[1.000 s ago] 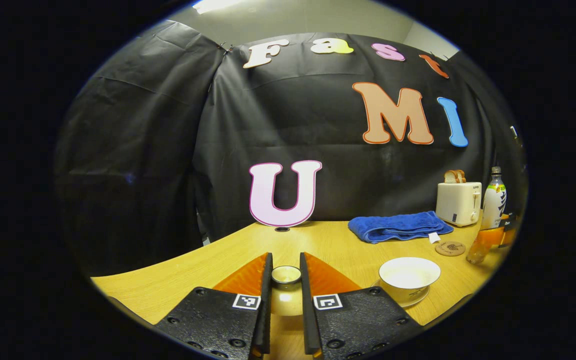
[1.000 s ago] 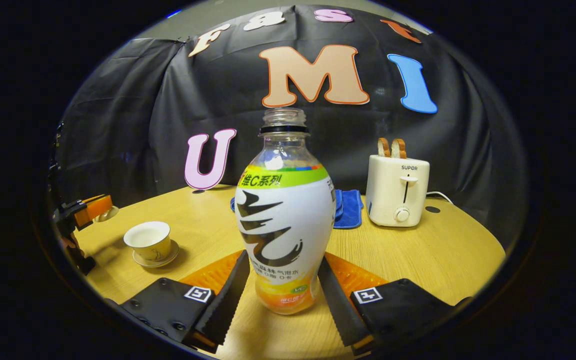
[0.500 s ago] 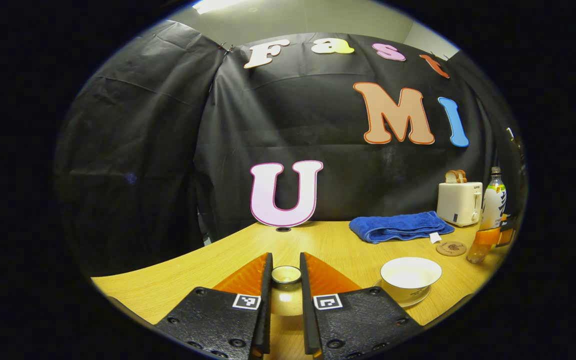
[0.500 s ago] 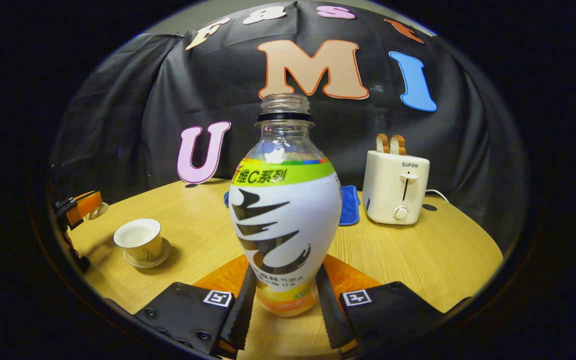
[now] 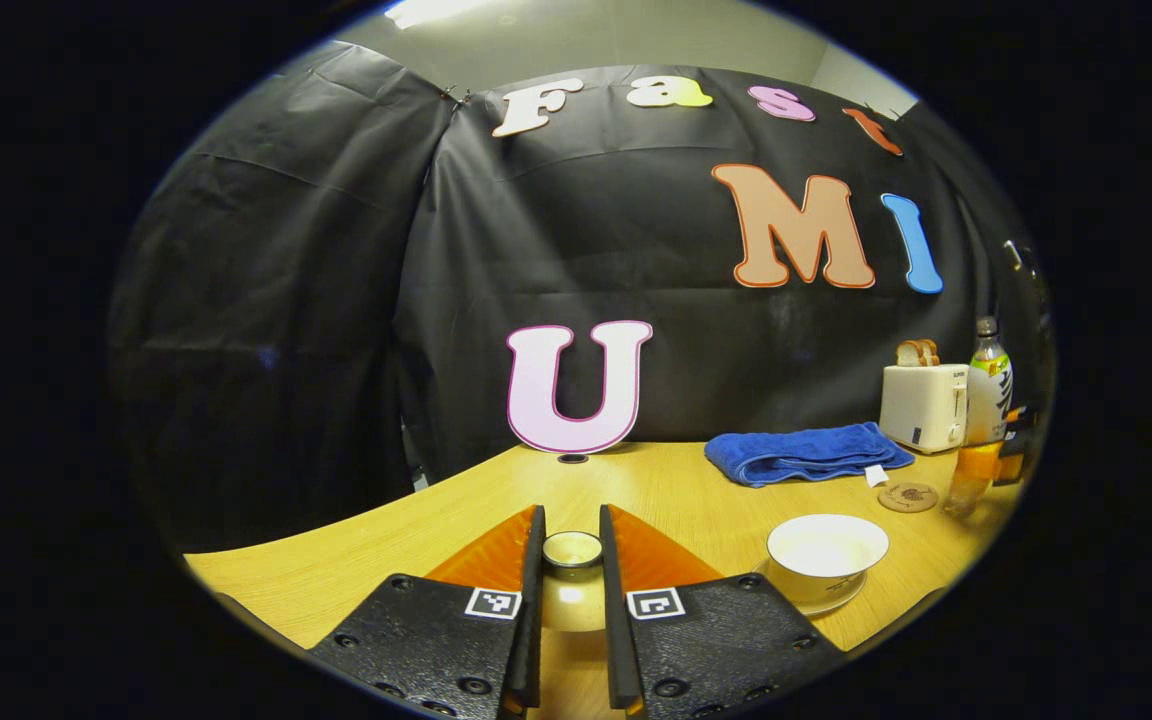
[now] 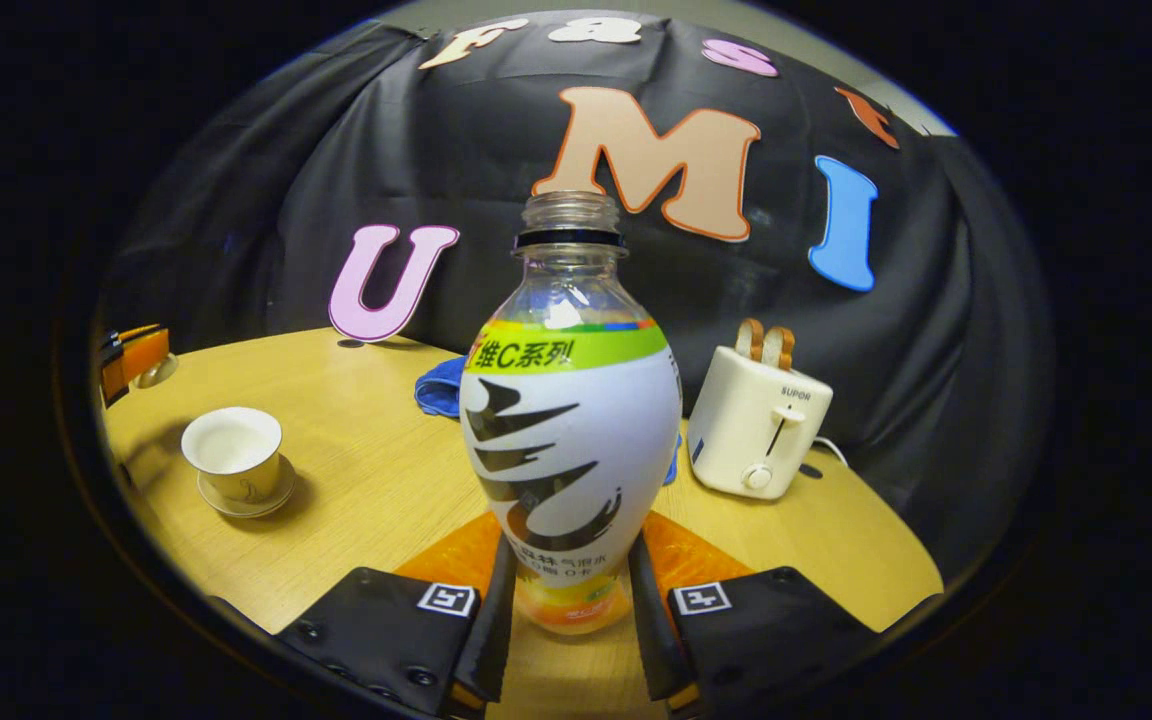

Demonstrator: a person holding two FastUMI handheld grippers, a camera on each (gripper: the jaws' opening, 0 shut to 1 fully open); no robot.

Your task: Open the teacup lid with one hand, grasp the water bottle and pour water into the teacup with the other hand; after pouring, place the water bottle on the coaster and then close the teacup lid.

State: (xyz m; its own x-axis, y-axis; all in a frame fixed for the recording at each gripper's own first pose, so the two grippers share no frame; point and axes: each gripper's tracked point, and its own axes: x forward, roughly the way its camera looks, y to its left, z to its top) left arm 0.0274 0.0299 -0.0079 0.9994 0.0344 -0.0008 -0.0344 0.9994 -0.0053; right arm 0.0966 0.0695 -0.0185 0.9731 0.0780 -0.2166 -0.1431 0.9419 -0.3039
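My left gripper [image 5: 572,522] is shut on the knob of the small pale teacup lid [image 5: 573,600], holding it left of the cup. The uncovered white teacup [image 5: 826,548] sits on its saucer, also seen as the teacup [image 6: 233,452] at left in the right gripper view. My right gripper [image 6: 566,590] is shut on the lower part of the uncapped water bottle [image 6: 571,430], which has a white and green label and orange liquid at the bottom. From the left gripper view the bottle [image 5: 986,400] stands far right, just beyond the round brown coaster [image 5: 907,496].
A white toaster [image 6: 758,420] with bread slices stands at the back right of the wooden table [image 6: 366,480]. A folded blue towel [image 5: 806,452] lies behind the cup. The left gripper [image 6: 131,352] with the lid shows at the far left edge.
The right gripper's fingers have closed onto the bottle, and its view has rolled to one side with the bottle in it. The left gripper holds the lid still.
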